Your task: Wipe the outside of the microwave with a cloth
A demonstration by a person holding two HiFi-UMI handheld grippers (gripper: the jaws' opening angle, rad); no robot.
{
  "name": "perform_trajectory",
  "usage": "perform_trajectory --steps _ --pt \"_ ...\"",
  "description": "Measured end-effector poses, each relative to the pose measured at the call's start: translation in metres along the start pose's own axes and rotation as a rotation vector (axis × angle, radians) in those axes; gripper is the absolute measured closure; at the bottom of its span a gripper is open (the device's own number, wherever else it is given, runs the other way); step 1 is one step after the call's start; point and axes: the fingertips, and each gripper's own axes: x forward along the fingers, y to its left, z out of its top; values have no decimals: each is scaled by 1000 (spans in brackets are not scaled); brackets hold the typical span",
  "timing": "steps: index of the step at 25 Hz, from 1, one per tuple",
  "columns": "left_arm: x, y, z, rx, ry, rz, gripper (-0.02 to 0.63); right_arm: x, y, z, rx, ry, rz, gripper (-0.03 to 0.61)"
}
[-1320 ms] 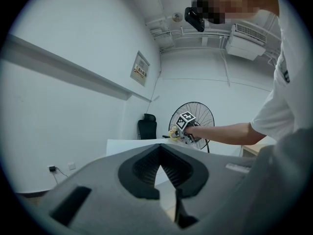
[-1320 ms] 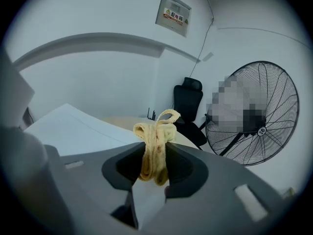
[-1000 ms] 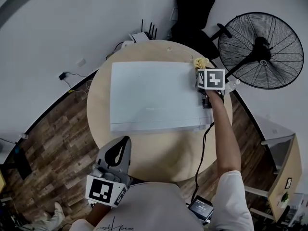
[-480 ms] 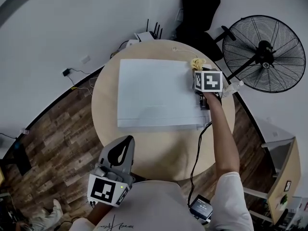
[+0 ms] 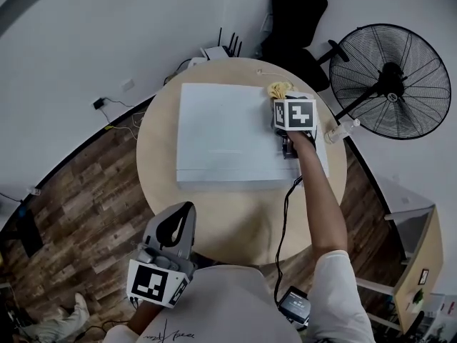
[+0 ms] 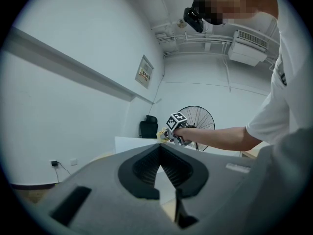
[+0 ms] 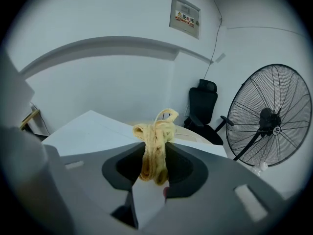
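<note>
Nearest, by the torso: grey left gripper (image 5: 187,209), tips closed together on nothing, at the near rim of the round pale wooden desk (image 5: 235,227). Further out, on the desk: flat-topped white box-shaped microwave (image 5: 221,134). At its far right corner, on an outstretched arm: right gripper (image 7: 155,155), clamped on a bunched yellow cloth (image 7: 157,126) over the white top. Beyond, on the floor: round black pedestal fan (image 5: 389,81) and black office chair (image 5: 296,20).

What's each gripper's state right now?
Left gripper: jaws shut, empty.
Right gripper: jaws shut on the yellow cloth.
</note>
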Motion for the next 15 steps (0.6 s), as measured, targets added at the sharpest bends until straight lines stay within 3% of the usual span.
perform_trajectory --steps 15 --pt "-17 17 4 -7 -12 39 621 15 61 21 -15 -17 73 449"
